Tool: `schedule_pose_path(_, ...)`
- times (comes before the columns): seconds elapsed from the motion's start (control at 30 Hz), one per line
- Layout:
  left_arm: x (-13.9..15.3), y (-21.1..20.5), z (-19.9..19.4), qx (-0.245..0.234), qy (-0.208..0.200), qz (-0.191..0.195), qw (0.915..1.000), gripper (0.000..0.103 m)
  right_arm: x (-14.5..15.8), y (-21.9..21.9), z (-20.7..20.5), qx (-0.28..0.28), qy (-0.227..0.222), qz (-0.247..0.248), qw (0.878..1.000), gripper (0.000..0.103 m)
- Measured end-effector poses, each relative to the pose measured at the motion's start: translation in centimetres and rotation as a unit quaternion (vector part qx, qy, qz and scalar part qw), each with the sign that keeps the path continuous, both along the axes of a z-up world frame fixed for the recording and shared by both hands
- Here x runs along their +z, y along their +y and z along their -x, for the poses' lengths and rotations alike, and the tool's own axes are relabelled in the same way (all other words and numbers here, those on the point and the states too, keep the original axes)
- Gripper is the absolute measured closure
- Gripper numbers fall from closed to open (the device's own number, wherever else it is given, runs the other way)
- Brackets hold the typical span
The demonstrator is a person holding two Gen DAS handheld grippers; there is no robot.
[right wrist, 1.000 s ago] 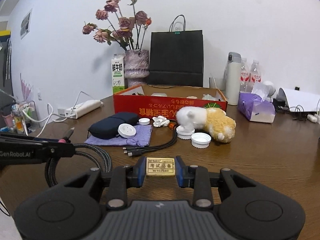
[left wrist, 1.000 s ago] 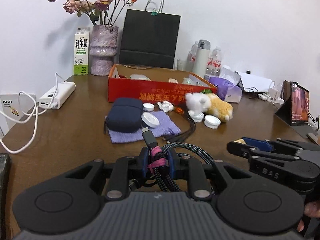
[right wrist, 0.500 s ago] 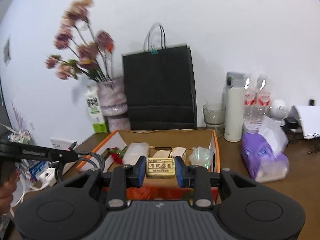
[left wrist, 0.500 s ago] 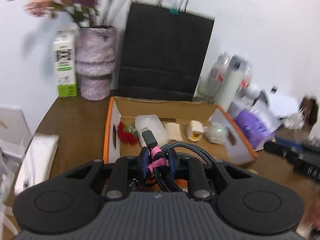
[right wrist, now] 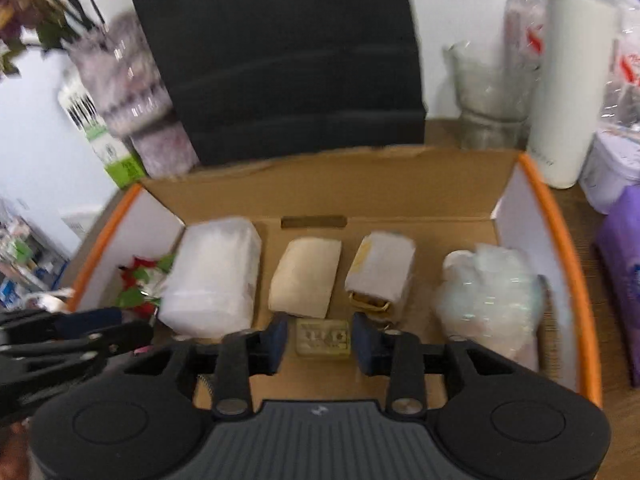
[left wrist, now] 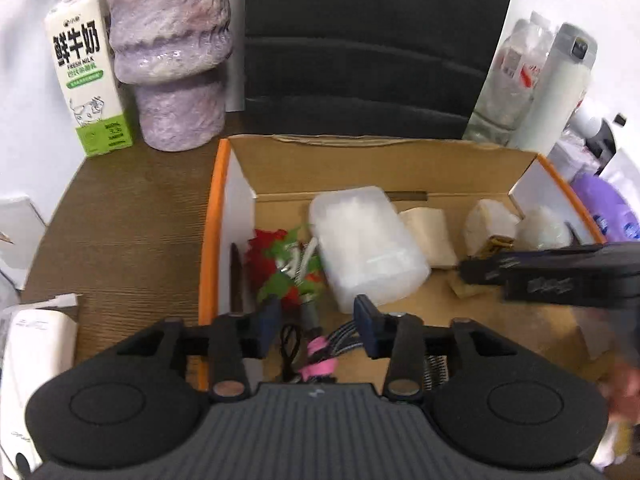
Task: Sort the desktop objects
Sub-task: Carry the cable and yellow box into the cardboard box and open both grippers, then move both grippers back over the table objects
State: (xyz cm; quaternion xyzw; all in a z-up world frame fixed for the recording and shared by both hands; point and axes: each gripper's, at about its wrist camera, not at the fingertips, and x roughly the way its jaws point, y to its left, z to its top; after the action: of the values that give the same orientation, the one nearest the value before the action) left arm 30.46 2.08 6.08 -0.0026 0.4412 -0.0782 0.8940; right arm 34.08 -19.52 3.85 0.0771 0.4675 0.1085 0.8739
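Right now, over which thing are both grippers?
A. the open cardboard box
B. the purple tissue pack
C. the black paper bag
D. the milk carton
A: the left gripper and the right gripper, jaws opening, hang above the floor of the cardboard box.

We see a box (left wrist: 214,240) with an orange rim, white side walls and plain brown card inside. In it lie a frosted white case (left wrist: 366,246), a cream packet (right wrist: 306,282), a red-and-green flower (left wrist: 280,264) and a yellowish eraser (right wrist: 323,338) with dark print. The cable (left wrist: 348,336) is braided black and grey, bound by a pink tie (left wrist: 318,364). Behind stand a black bag (left wrist: 360,40), a mottled purple vase (left wrist: 172,48) and a white-and-green milk carton (left wrist: 86,68). The desk (left wrist: 120,220) is dark wood grain. Both claws are black with blue pads (left wrist: 366,330).
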Motion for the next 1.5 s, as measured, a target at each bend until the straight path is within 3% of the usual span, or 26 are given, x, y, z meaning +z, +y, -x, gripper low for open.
schedule_pose_path(0.07, 0.6, 0.2, 0.1, 0.004, -0.004, 0.003, 1.0000, 0.056, -0.3, 0.4, 0.0, -0.002, -0.001, 0.006, 1.000, 0.046)
schedule_pose_path(0.17, 1.6, 0.5, 0.8, 0.012, -0.017, 0.007, 0.9998, 0.049, 0.3, 0.3, 0.5, -0.002, -0.005, 0.016, 1.000, 0.043)
schedule_pose_path(0.27, 2.5, 1.1, 2.7, 0.016, -0.038, 0.024, 0.9989, 0.032, 1.7, -0.3, 2.1, -0.001, -0.025, 0.026, 0.999, 0.031)
schedule_pose_path(0.43, 3.1, 1.4, 10.6, 0.052, -0.086, 0.061, 0.9931, 0.015, 3.9, -2.3, 8.1, -0.018, -0.073, 0.050, 0.996, 0.026)
schedule_pose_path(0.53, 2.5, 0.6, 16.0, 0.027, -0.115, 0.093, 0.9886, 0.006, 4.1, -2.6, 13.4, -0.011, -0.112, 0.060, 0.992, 0.014)
schedule_pose_path(0.73, 0.1, -1.1, 25.5, 0.015, -0.156, 0.060, 0.9859, 0.004, 1.5, -1.6, 22.4, 0.004, -0.128, 0.098, 0.987, 0.013)
schedule_pose_path(0.8, -1.0, -0.9, 27.9, 0.026, -0.157, 0.071, 0.9847, 0.003, 0.4, -1.5, 25.6, 0.008, -0.132, 0.088, 0.987, 0.013)
schedule_pose_path(0.97, -3.5, -0.5, 32.0, 0.050, -0.145, 0.057, 0.9865, 0.003, -2.4, -1.6, 31.6, 0.004, -0.113, 0.050, 0.992, 0.013)
schedule_pose_path(1.1, -4.8, -0.6, 33.7, 0.052, -0.140, 0.051, 0.9875, 0.003, -3.4, -0.5, 35.9, -0.012, -0.148, 0.081, 0.986, 0.012)
schedule_pose_path(1.2, -4.9, -1.1, 34.7, 0.052, -0.156, 0.031, 0.9858, 0.002, -3.0, -0.7, 37.8, -0.004, -0.175, 0.053, 0.983, 0.012)
schedule_pose_path(1.27, -4.9, -1.6, 35.0, 0.048, -0.166, 0.026, 0.9846, 0.000, -3.0, -0.9, 38.1, 0.004, -0.181, 0.045, 0.982, 0.012)
schedule_pose_path(1.37, -5.3, -2.6, 34.5, 0.036, -0.148, 0.002, 0.9884, 0.000, -2.9, -1.4, 38.3, -0.013, -0.201, 0.031, 0.979, 0.012)
schedule_pose_path(1.5, -5.8, -3.0, 33.8, 0.032, -0.125, -0.016, 0.9915, 0.000, -3.1, -2.0, 37.9, -0.040, -0.190, 0.018, 0.981, 0.012)
